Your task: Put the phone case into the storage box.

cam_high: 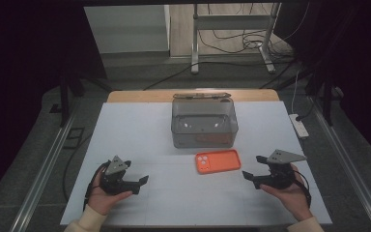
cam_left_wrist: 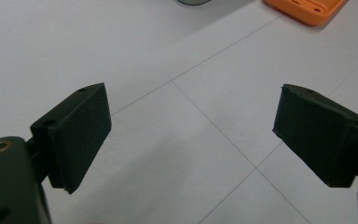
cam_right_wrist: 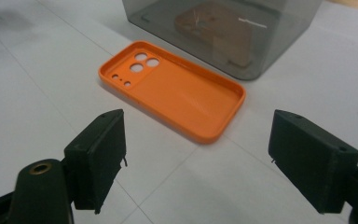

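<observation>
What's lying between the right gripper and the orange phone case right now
Nothing. In the right gripper view, bare white table runs from the open right gripper to the orange phone case. The high view shows the same gap.

Power strip (cam_high: 299,125) and cables (cam_high: 232,44) on floor beyond table (cam_high: 125,130).

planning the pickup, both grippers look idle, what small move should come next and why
Probably ease the right gripper forward and down toward the orange phone case. Its jaws stand open and aimed at the case, which lies flat, hollow side up, apart from the grey bin. The left gripper faces bare table.
</observation>
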A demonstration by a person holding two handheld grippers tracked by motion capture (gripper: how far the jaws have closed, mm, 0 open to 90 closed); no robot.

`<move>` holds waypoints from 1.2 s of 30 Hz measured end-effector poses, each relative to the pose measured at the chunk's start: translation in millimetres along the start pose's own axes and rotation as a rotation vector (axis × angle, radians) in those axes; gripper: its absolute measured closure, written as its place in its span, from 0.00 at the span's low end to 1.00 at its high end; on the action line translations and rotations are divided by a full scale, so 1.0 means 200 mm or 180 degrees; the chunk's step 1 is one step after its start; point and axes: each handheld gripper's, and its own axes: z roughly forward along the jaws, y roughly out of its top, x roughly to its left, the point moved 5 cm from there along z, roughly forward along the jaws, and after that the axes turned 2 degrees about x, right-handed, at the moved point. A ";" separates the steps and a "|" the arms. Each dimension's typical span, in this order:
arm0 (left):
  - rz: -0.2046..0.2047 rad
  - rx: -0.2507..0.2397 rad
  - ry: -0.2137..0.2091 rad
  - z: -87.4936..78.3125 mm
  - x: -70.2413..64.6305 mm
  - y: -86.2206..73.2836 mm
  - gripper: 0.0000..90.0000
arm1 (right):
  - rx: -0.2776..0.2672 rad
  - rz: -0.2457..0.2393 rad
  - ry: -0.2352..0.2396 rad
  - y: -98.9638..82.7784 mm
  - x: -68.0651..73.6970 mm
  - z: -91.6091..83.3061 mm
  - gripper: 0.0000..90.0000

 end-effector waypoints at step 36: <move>0.0045 0.0052 -0.0004 0.02 -0.01 0.00 0.14 | 0.0417 -0.0582 0.0322 0.23 0.06 0.06 0.21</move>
